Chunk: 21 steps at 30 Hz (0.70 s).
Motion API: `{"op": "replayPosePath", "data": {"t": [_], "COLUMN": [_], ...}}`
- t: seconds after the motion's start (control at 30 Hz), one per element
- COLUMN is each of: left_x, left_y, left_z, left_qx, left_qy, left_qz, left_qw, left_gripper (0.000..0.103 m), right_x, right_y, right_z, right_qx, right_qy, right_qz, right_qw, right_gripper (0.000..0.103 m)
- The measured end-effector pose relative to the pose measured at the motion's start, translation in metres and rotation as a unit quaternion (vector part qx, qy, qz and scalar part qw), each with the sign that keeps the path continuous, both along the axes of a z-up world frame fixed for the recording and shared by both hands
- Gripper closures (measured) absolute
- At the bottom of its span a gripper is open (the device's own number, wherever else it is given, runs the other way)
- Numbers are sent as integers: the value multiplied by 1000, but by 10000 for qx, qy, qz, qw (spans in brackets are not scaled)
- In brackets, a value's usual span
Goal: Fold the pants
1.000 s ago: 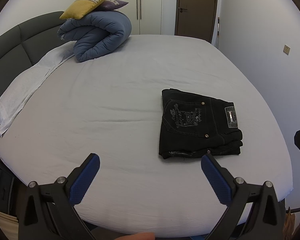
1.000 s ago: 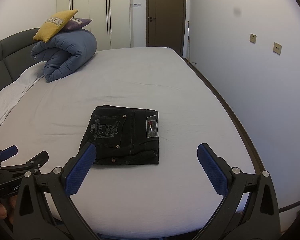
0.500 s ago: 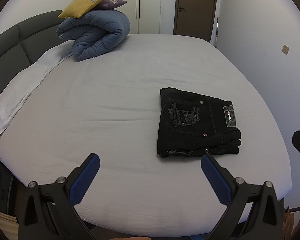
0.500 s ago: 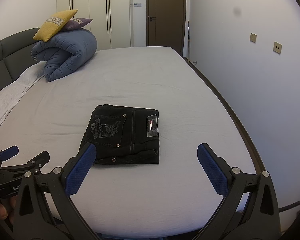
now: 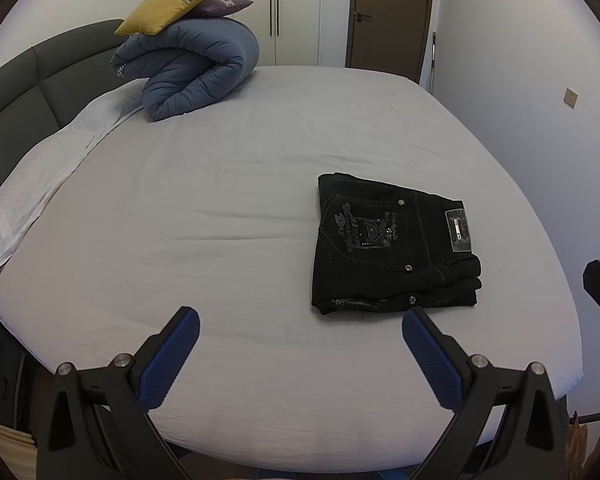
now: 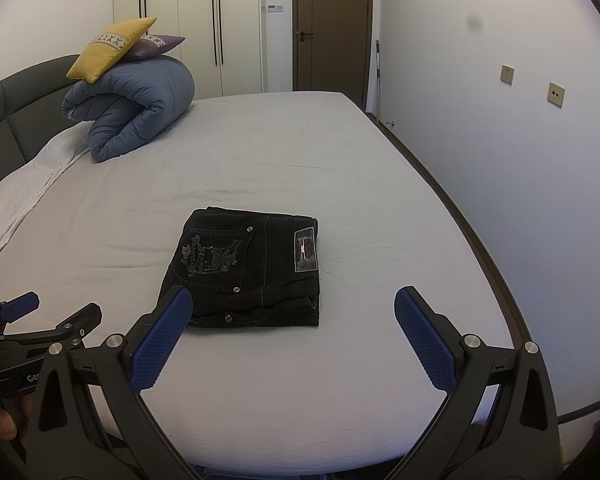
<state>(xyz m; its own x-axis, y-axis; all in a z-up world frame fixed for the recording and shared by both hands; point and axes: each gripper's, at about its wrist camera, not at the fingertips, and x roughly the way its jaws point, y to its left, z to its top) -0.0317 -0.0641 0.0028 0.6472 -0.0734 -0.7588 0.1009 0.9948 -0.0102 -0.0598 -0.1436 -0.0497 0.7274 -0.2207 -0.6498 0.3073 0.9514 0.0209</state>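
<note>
Black pants (image 5: pixel 392 246) lie folded into a compact rectangle on the grey bed (image 5: pixel 220 200), back pocket and waist label facing up. They also show in the right wrist view (image 6: pixel 248 272). My left gripper (image 5: pixel 300 332) is open and empty, held above the bed's near edge, short of the pants and to their left. My right gripper (image 6: pixel 288 312) is open and empty, above the near edge just in front of the pants. Neither touches the pants.
A rolled blue duvet (image 5: pixel 192 68) with a yellow pillow (image 5: pixel 172 4) and a purple pillow on top sits at the far left by the dark headboard (image 5: pixel 28 80). A white towel (image 5: pixel 40 176) lies along the left edge. A wall (image 6: pixel 520 140) runs close along the right.
Both grippers stay open and empty. The left wrist view has shifted slightly; the pants have not moved on the bed.
</note>
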Motion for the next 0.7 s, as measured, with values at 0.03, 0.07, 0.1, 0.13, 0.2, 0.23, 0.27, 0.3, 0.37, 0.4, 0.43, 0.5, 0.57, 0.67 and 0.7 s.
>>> {"op": "replayPosePath", "data": {"t": [0.03, 0.07, 0.1, 0.13, 0.2, 0.23, 0.27, 0.3, 0.37, 0.4, 0.43, 0.5, 0.57, 0.67, 0.7], "left_x": [0, 0, 0, 0, 0, 0, 0, 0, 0, 0, 0, 0, 0, 0, 0], "left_y": [0, 0, 0, 0, 0, 0, 0, 1, 1, 1, 1, 1, 1, 1, 1], "left_z": [0, 0, 0, -1, -1, -1, -1, -1, -1, -1, -1, -2, -2, -2, -2], "left_qx": [1, 4, 8, 19, 9, 9, 7, 4, 5, 6, 6, 5, 19, 23, 34], "left_qy": [1, 2, -2, -3, 1, 4, 13, 17, 14, 11, 13, 14, 19, 12, 7], "left_qz": [0, -4, 7, 15, 6, 11, 10, 3, -1, -6, 6, -2, -21, -32, -30], "left_qw": [10000, 10000, 10000, 10000, 10000, 10000, 10000, 10000, 10000, 10000, 10000, 10000, 10000, 10000, 10000], "left_gripper": [0, 0, 0, 0, 0, 0, 0, 0, 0, 0, 0, 0, 0, 0, 0], "right_x": [0, 0, 0, 0, 0, 0, -1, -1, -1, -1, -1, -1, -1, -1, -1], "right_y": [0, 0, 1, 0, 1, 1, 1, 2, 2, 3, 2, 2, 3, 2, 2], "right_z": [0, 0, 0, 0, 0, -1, -1, -2, -2, -3, -3, -3, -3, -3, -2], "right_qx": [3, 4, 3, 0, -2, -6, -4, -3, -1, 1, -2, -3, -2, 0, 3], "right_qy": [1, 0, 1, 1, 1, 1, 2, 4, 5, 11, 11, 9, 11, 15, 15], "right_qz": [2, 4, 4, 1, 6, 7, 6, 9, 8, 6, 11, 15, 12, 10, 10], "right_qw": [10000, 10000, 10000, 10000, 10000, 10000, 10000, 10000, 10000, 10000, 10000, 10000, 10000, 10000, 10000], "right_gripper": [0, 0, 0, 0, 0, 0, 0, 0, 0, 0, 0, 0, 0, 0, 0]}}
